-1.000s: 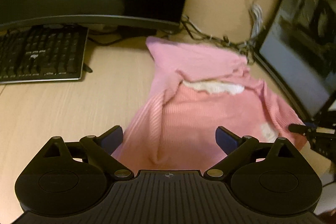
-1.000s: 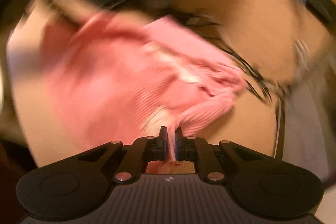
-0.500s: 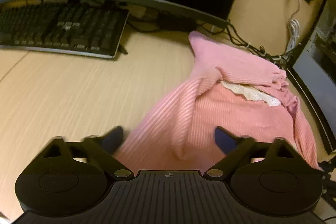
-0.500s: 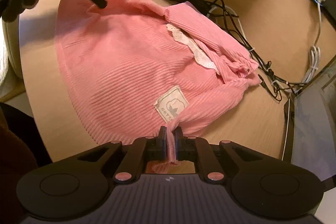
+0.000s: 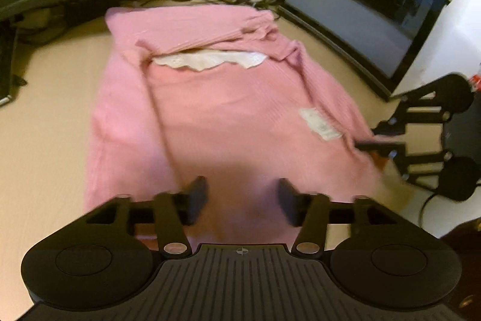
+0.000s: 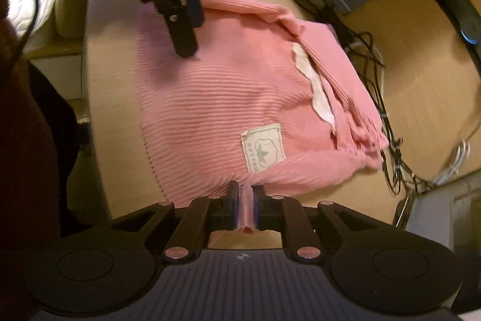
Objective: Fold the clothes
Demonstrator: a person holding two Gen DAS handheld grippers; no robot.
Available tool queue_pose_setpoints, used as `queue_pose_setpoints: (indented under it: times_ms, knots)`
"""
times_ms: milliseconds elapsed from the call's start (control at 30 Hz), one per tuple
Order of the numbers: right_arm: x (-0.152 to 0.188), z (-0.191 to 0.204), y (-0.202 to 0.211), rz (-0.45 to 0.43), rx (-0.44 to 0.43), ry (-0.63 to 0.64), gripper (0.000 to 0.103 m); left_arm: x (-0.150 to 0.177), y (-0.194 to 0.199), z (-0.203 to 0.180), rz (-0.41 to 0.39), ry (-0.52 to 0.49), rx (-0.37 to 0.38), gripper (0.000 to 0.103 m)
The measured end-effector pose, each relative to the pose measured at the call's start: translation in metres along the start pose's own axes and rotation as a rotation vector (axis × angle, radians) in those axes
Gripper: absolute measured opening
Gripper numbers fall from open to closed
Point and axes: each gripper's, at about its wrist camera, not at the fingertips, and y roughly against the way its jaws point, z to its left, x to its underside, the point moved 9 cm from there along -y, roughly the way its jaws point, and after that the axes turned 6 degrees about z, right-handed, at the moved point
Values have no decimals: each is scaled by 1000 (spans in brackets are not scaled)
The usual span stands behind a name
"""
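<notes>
Pink ribbed garment (image 5: 228, 110) lies spread on wooden desk (image 5: 45, 116), now squared up before left gripper (image 5: 242, 197). Left jaws, just reopening after half-closing, stand apart, empty above hem. Right gripper (image 6: 246, 202) stays clamped on hem edge. Fold likely next.

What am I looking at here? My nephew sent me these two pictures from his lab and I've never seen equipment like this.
Those black tools are two hand-held grippers, one in each of a person's hands, each with a camera looking out along its two fingers. One picture is from the left gripper, the other from the right gripper. A pink ribbed garment with a white lace trim and a sewn-on label lies on a wooden desk, among monitors, a keyboard and cables. The right gripper pinches the garment's edge. The left gripper's jaws have just been opening further; they stand apart above the cloth, gripping nothing. The job is folding clothes.
</notes>
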Motion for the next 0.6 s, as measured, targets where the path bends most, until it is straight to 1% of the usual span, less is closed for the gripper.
queue_pose_setpoints:
  times_ms: [33,100,167,233,267,300,333,400,467,500,533,567,600]
  knots:
    - [-1,1,-1,-1,1,9,11,0,0,0,-2,11,15,76]
    - [-5,3,-2,-6,6,33,11,0,0,-1,-1,18,20,81]
    - [-9,6,-1,-13,9,67,14,0,0,-2,0,26,25,82]
    - [-12,10,3,-22,-1,93,19,0,0,-2,1,33,31,84]
    - [-14,11,5,-27,-15,93,21,0,0,-3,1,37,33,88]
    - [-14,10,5,-30,-40,75,28,0,0,-3,2,40,36,91]
    - [-14,8,6,-31,-68,52,30,-1,1,-3,2,44,39,92]
    - [-11,2,5,-27,-109,-9,30,-1,1,-4,3,51,44,94]
    - [-8,-1,4,-28,-112,-46,30,0,1,-4,4,58,48,94]
    - [-7,-2,4,-30,-104,-56,29,0,1,-3,4,61,50,94]
    - [-6,-2,4,-30,-90,-64,27,1,2,-3,5,65,51,94]
    - [-5,-4,3,-30,-70,-74,21,2,3,-2,5,68,52,94]
    - [-2,-7,0,-19,-48,-82,9,3,3,-2,6,71,53,94]
